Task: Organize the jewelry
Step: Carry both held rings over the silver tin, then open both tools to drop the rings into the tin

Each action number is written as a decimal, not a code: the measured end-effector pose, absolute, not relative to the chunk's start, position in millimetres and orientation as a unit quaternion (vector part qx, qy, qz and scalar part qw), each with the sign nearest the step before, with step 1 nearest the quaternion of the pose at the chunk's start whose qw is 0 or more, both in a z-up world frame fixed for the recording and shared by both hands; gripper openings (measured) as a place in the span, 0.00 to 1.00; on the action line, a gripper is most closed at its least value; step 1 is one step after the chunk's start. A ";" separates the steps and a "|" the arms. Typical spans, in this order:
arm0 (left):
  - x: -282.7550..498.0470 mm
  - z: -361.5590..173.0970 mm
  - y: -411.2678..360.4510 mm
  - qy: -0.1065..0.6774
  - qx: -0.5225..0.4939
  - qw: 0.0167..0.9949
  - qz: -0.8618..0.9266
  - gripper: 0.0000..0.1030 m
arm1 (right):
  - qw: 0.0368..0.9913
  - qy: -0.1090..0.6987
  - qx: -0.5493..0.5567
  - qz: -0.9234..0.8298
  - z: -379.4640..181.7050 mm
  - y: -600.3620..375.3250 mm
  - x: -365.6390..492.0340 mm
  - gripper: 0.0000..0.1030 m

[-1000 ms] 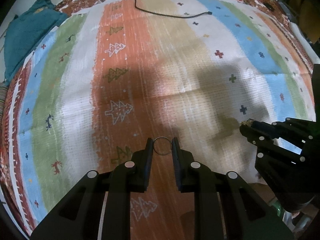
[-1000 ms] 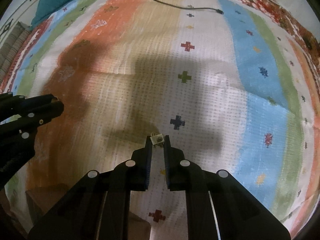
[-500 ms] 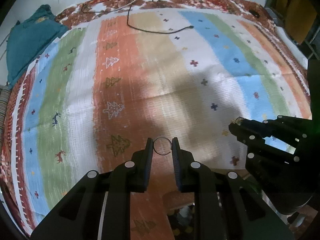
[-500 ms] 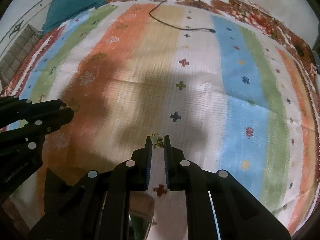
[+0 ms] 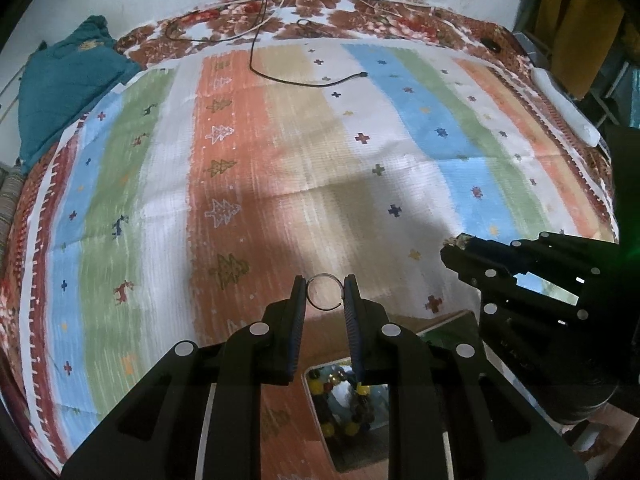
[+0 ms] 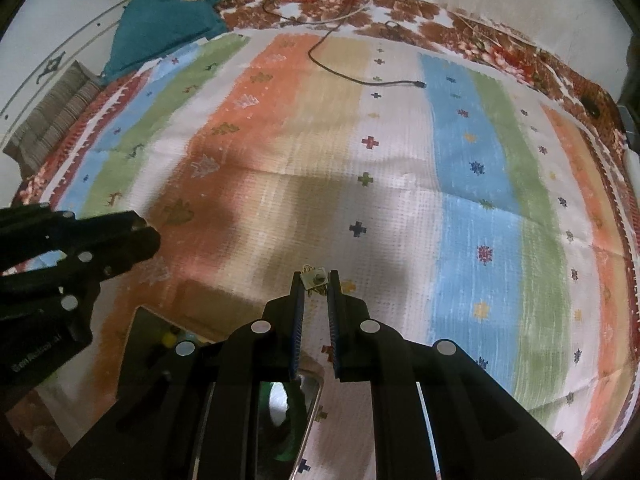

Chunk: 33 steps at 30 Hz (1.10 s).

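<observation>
Carry step: left tool [image 5: 325, 294] clamped on thin wire ring [image 5: 325, 291], right tool [image 6: 315, 280] clamped on small earring [image 6: 313, 278]. Next, judged: each to be lowered into open jewelry box [image 5: 400, 446] at frame bottom.

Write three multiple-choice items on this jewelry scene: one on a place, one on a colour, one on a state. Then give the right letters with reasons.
1. Where is the thin wire ring?
A. on the rug
B. between the left gripper's fingertips
C. inside the box

2. What colour is the cloth bundle at the rug's far corner?
A. teal
B. yellow
C. black

3. What is the right gripper doing?
A. open and holding nothing
B. lying on the rug
C. shut on a small gold earring

Answers: 1 B, the ring sits pinched at the tips. 2 A, it is plainly teal. 3 C, the earring is clamped between the tips.
</observation>
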<state>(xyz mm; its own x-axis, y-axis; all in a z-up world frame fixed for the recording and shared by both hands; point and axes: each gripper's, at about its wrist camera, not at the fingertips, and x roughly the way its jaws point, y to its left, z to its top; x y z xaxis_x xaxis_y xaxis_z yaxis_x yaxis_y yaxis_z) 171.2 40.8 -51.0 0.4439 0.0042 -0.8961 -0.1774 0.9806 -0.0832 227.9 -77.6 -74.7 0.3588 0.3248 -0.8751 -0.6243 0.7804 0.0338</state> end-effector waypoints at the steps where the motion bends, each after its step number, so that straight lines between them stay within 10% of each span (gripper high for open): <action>1: 169.5 -50.7 40.4 0.524 -0.083 0.846 0.054 0.18 | 0.810 0.484 -0.152 0.294 -73.3 -79.1 226.4 0.12; 33: 105.6 -32.1 12.4 0.490 -0.086 0.866 0.048 0.18 | 0.809 0.465 -0.152 0.327 -59.8 -101.4 167.8 0.12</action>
<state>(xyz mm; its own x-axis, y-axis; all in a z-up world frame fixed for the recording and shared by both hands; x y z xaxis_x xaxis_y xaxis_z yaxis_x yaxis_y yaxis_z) 105.6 12.4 -32.1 0.5162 -0.0017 -0.8565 -0.1673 0.9805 -0.1028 167.8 -101.4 -59.8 0.3543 0.3870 -0.8513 -0.6702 0.7400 0.0575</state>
